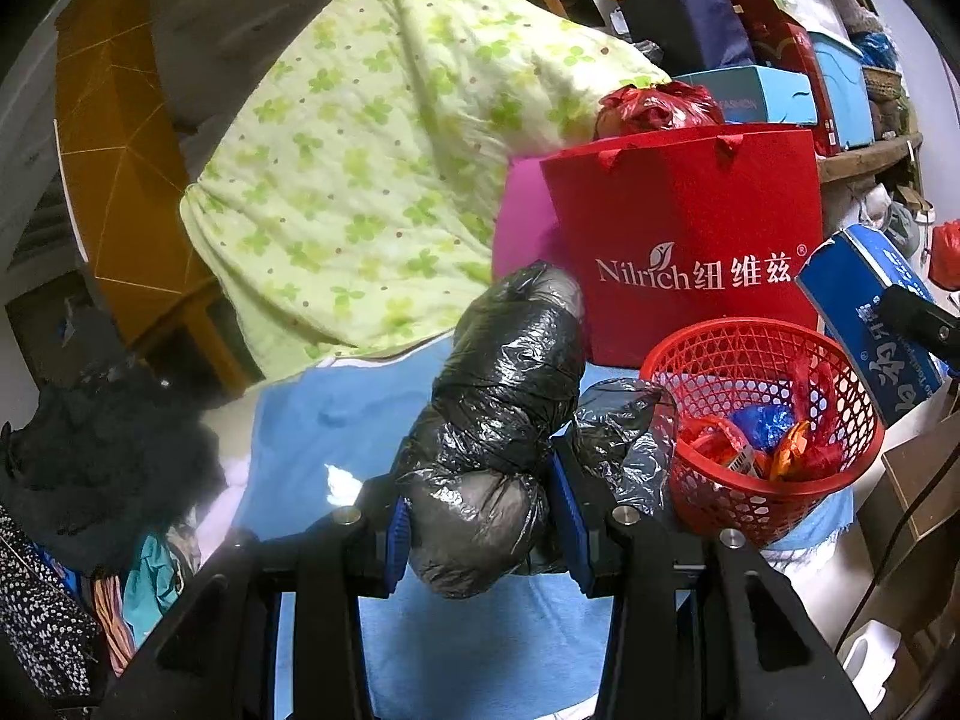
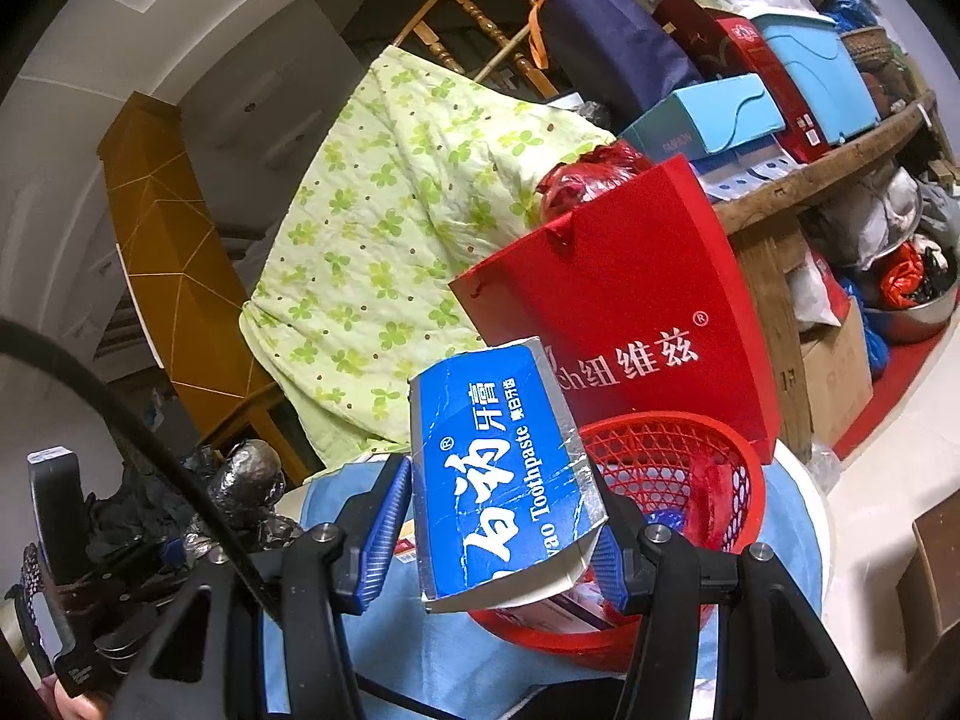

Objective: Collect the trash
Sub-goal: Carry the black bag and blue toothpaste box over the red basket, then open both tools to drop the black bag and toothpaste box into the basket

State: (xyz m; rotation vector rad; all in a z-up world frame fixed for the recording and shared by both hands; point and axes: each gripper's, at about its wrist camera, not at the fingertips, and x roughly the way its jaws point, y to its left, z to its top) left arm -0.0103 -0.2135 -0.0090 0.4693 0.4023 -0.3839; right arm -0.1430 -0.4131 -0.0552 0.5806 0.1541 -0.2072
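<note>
While both tools carry trash, the red basket (image 2: 678,474) awaits.
Right tool (image 2: 504,531) clamps the toothpaste box (image 2: 501,480), long axis toward 12 o'clock, basket just behind at 1 o'clock; left tool (image 1: 480,522) grips a black bag (image 1: 498,420), basket at 2 o'clock. Right is judged nearer.

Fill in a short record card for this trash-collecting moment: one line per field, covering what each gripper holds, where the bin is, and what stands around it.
left gripper: shut on black plastic bag, crumpled
right gripper: shut on blue toothpaste box, held over the basket's near rim
bin: red mesh basket on blue cloth, already holding wrappers
behind basket: red paper bag, upright
further back: green floral quilt
</note>
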